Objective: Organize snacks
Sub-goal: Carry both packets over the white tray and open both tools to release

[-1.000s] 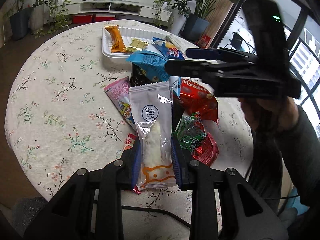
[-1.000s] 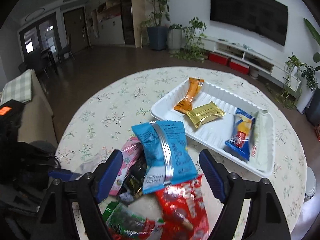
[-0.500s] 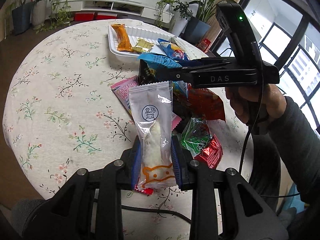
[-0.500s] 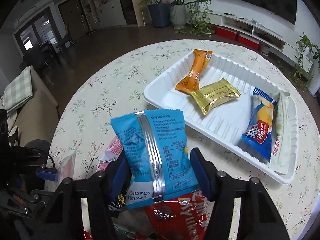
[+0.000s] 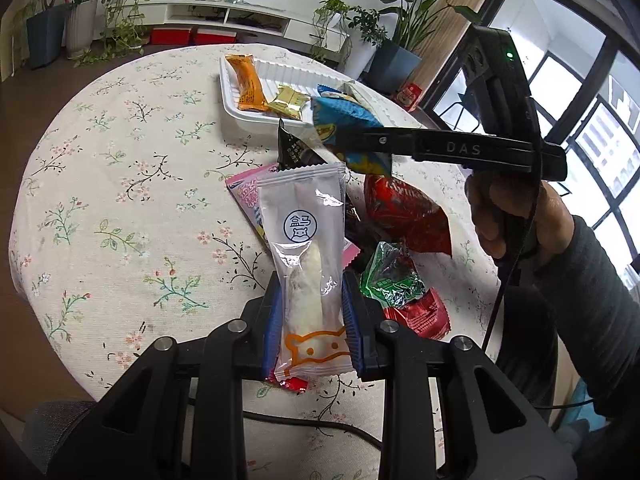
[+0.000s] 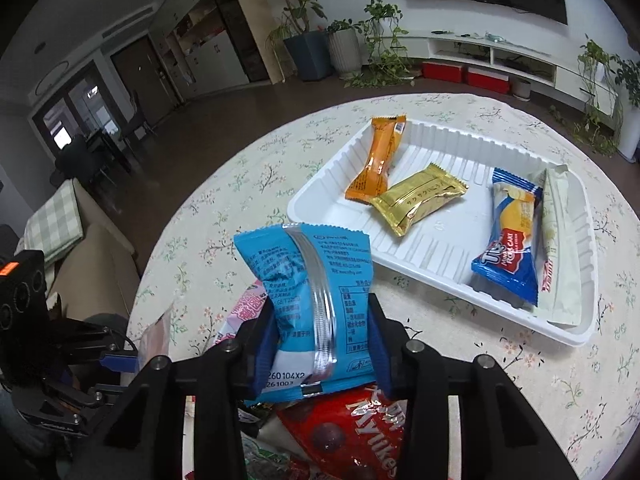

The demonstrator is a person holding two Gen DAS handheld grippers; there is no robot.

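The right gripper (image 6: 322, 338) has come closer to the white plastic tray (image 6: 452, 148), and its jaws are closing on the light blue snack bag (image 6: 308, 276), now lifted off the pile. The round surface with the flower cloth (image 5: 120, 184) is holding the tray, with four wrapped snacks lying in it, and the pile of snacks (image 5: 400, 236) near it. The left gripper (image 5: 312, 316) is squeezing the clear long packet with an orange bear (image 5: 308, 256) above the pile.
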